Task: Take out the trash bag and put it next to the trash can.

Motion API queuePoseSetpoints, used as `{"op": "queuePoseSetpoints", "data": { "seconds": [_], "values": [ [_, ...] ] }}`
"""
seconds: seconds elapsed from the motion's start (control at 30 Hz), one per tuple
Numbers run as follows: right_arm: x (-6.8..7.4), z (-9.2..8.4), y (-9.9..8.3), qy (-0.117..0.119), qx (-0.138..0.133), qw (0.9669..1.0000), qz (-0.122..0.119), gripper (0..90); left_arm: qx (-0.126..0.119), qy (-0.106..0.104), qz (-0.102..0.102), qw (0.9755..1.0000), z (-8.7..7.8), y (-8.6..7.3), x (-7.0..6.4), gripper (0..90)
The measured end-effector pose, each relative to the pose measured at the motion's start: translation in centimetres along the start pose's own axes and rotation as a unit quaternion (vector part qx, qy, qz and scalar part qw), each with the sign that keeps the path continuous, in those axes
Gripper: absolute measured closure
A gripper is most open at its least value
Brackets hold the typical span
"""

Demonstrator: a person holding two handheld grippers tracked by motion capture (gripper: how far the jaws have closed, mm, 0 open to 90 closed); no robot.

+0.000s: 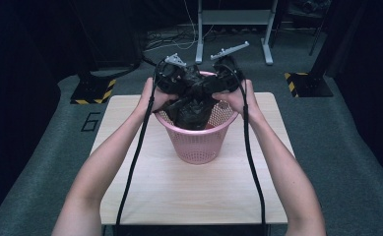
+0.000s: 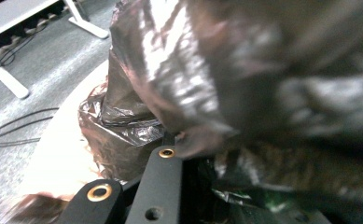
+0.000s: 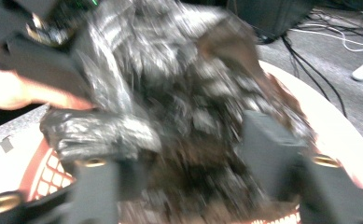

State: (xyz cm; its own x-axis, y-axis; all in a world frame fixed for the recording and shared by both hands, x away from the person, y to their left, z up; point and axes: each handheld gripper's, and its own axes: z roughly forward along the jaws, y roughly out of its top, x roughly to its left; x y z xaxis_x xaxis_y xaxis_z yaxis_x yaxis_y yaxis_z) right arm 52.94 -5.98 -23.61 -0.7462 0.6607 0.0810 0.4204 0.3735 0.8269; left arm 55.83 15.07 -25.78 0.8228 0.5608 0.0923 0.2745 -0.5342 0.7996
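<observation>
Black plastic bin liner being fitted into a pink mesh wastebasket on the bench.

Black liner sat bunched and crumpled above the pink wastebasket, its lower part hanging inside the rim and its upper folds gathered between both grippers over the basket mouth. The film was glossy, thin and heavily creased. The left gripper, at the basket's left rim, had its fingers together, pinching a fold of liner. The right gripper, at the right rim, had its fingers apart with liner lying loose between them. To do the step well, each gripper should have taken one edge layer only, drawn the mouth outward over the basket rim, and kept the basket from tipping.
</observation>
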Motion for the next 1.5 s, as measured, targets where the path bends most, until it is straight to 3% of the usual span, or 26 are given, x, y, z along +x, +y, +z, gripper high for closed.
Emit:
{"op": "queuePoseSetpoints", "data": {
  "seconds": [0.23, 0.57, 0.8, 0.93, 1.1, 1.2, 1.3, 1.5],
  "values": [
    [-1.3, -2.5, -1.8, -0.026, -0.012, 0.9996, 0.010, 14.4, -0.027, 0.015, -0.013, 0.9994, -2.1, 0.5, 0.6, 85.5],
    [-3.0, -5.6, -6.1, -0.067, -0.046, 0.9963, 0.027, 3.7, -0.056, 0.033, -0.029, 0.9975, -4.9, 0.3, 1.8, 85.5],
    [-4.8, -7.1, -12.2, -0.115, -0.073, 0.9888, 0.061, 0.0, -0.066, 0.037, -0.035, 0.9965, -5.9, -0.1, 2.0, 85.5],
    [-6.4, -6.4, -17.9, -0.141, -0.061, 0.9838, 0.093, 0.0, -0.071, 0.039, -0.033, 0.9962, -6.5, -0.2, 2.0, 85.5],
    [-7.6, -4.0, -25.3, -0.177, -0.006, 0.9773, 0.116, 0.0, -0.078, 0.044, -0.032, 0.9955, -7.2, -0.4, 2.0, 85.4],
    [-7.8, -2.7, -28.7, -0.196, 0.022, 0.9730, 0.121, 0.0, -0.085, 0.046, -0.035, 0.9947, -7.6, -0.6, 2.1, 85.4],
    [-7.9, -1.8, -30.9, -0.200, 0.036, 0.9698, 0.135, 0.0, -0.093, 0.048, -0.041, 0.9937, -8.1, -0.8, 2.3, 85.4],
    [-8.1, -0.7, -33.1, -0.214, 0.052, 0.9649, 0.144, 0.0, -0.107, 0.052, -0.050, 0.9916, -9.3, -1.3, 3.0, 85.3]
  ]
}}
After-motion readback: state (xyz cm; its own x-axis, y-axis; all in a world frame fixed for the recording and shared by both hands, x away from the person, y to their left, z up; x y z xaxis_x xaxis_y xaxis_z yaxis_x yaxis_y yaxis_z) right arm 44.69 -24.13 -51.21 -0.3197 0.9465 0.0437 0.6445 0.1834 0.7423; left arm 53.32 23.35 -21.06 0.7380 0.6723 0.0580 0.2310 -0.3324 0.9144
